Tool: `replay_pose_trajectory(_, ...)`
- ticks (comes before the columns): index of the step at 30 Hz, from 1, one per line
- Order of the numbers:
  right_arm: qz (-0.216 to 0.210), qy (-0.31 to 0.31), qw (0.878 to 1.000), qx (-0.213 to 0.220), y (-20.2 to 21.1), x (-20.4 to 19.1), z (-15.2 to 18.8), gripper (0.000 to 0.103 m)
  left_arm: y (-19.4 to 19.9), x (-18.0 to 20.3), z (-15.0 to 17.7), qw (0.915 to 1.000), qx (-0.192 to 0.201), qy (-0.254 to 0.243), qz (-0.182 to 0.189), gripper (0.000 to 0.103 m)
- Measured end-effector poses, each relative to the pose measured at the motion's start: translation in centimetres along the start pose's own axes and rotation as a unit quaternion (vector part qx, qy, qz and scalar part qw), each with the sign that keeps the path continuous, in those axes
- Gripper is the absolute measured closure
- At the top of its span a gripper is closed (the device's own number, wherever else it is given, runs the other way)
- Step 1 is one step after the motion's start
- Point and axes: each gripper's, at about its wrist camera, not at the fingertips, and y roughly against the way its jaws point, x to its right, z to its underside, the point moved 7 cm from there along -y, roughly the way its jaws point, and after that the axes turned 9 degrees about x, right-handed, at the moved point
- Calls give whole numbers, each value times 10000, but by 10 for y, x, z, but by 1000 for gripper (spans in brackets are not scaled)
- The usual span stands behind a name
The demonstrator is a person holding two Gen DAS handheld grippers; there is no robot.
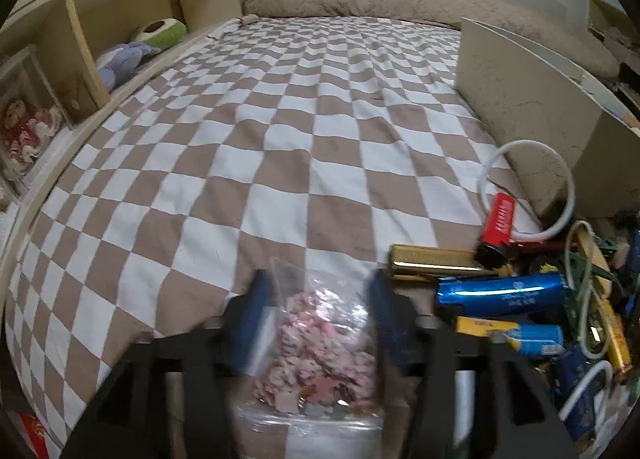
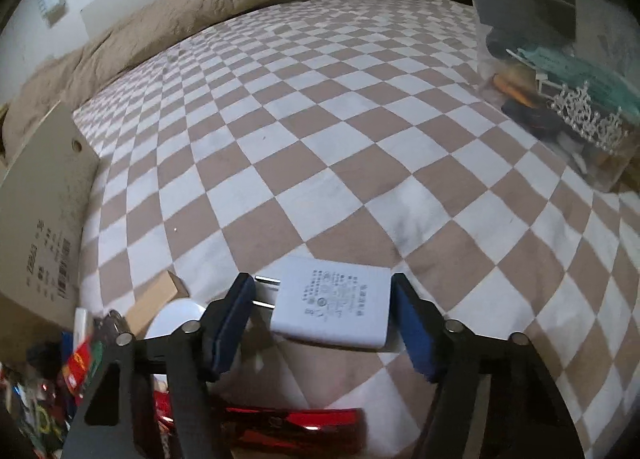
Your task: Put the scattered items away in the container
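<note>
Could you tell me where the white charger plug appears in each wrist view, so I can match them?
Left wrist: not in it; the left gripper holds a bag of pink pieces there.
Right wrist: the white charger plug is at lower centre, between the fingers of the right gripper.
Shared landmark: the cardboard box flap, at the right in the left view and at the left edge in the right view.
</note>
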Motion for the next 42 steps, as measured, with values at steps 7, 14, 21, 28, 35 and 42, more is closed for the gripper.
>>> replay_pose_trajectory(7,-265,823,9961,-184,4,-2,4,37,-7,-21,2,9989,-93,439,-113,2)
replay_pose_trajectory(14,-661,908,9935,-179,6,6,11,37,-11,-20,4,9992,-119,335,-184,0)
replay_pose_trajectory(21,-802,840,9932,-50,6,6,11,35,-8,-18,9,9993,-209,295,-120,0)
replay_pose_trajectory(28,-899,735,9932,91,6,5,10,33,0,-15,15,9994,-246,233,-43,4)
replay_pose_trajectory(35,-778,813,9935,148,6,3,10,37,15,0,13,9998,-64,80,177,63)
replay_pose_trajectory(42,-692,881,9932,327,10,2,8,38,19,0,12,9996,-23,208,200,69)
